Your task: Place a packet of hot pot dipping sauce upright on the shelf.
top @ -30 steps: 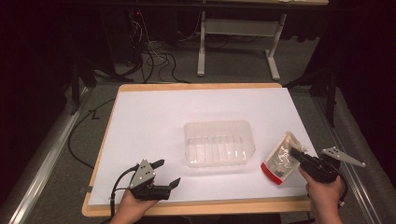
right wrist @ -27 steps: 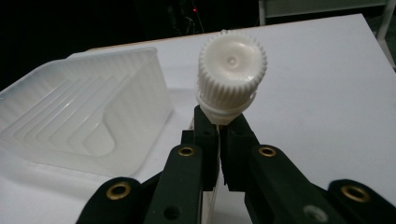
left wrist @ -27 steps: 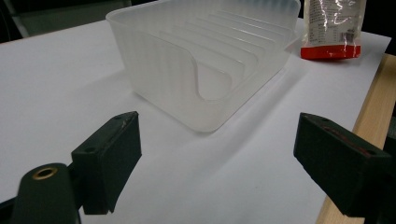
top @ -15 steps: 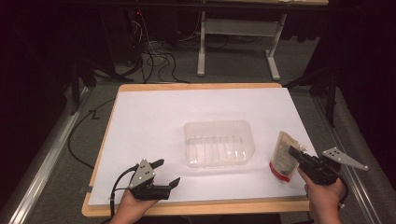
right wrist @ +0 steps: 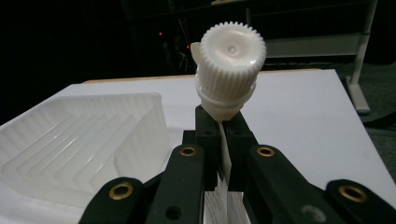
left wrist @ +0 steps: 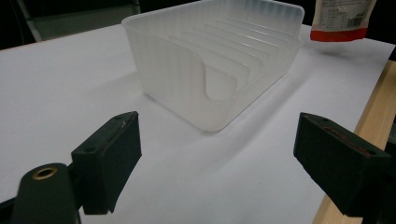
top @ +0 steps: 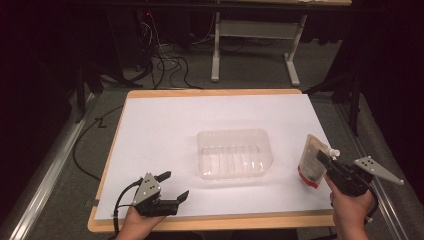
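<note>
right gripper, jaws clamped on the pouch just below its white cap, holds it upright off the table, right of the clear tray. left gripper, jaws wide apart and empty, rests at the near edge, facing the tray.

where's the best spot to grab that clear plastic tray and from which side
Probably grip the clear plastic tray by its thin upright wall, at the short end with the curved notch that faces the open left gripper. Come from that gripper's side with one of its fingers inside the wall and one outside. The whole tray looks too wide to span, and the right gripper holds the pouch.
</note>
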Demonstrator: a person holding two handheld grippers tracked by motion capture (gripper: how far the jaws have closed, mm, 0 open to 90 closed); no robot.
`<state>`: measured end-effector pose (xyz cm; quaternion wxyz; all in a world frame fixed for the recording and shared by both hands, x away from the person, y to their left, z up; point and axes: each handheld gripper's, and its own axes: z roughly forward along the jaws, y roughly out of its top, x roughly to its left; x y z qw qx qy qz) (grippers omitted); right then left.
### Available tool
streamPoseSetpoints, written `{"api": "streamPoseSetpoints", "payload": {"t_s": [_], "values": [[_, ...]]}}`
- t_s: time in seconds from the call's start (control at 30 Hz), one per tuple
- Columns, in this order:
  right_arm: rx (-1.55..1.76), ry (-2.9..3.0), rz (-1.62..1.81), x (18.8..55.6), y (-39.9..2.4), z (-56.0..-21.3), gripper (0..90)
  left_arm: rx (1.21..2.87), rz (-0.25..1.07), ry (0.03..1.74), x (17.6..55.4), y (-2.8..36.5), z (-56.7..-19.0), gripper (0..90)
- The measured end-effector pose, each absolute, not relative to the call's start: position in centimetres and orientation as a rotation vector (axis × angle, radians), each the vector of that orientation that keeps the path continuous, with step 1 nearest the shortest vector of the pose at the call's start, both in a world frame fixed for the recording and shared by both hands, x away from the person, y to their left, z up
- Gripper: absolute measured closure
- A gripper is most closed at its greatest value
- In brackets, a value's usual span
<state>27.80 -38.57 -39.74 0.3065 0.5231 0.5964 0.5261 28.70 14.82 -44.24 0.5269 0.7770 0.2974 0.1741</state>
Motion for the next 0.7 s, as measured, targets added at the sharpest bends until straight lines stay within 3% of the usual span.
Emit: {"api": "streamPoseSetpoints", "payload": {"t_s": [0.33,0.7], "values": [[1.402,1.571,1.360,29.8,-38.4,-40.9,88.5,1.844,0.440,0.749,28.3,15.9,-44.2,15.8],[1.387,1.612,1.320,28.7,-37.9,-41.4,87.5,1.856,0.442,0.734,28.8,14.7,-44.0,15.8]]}}
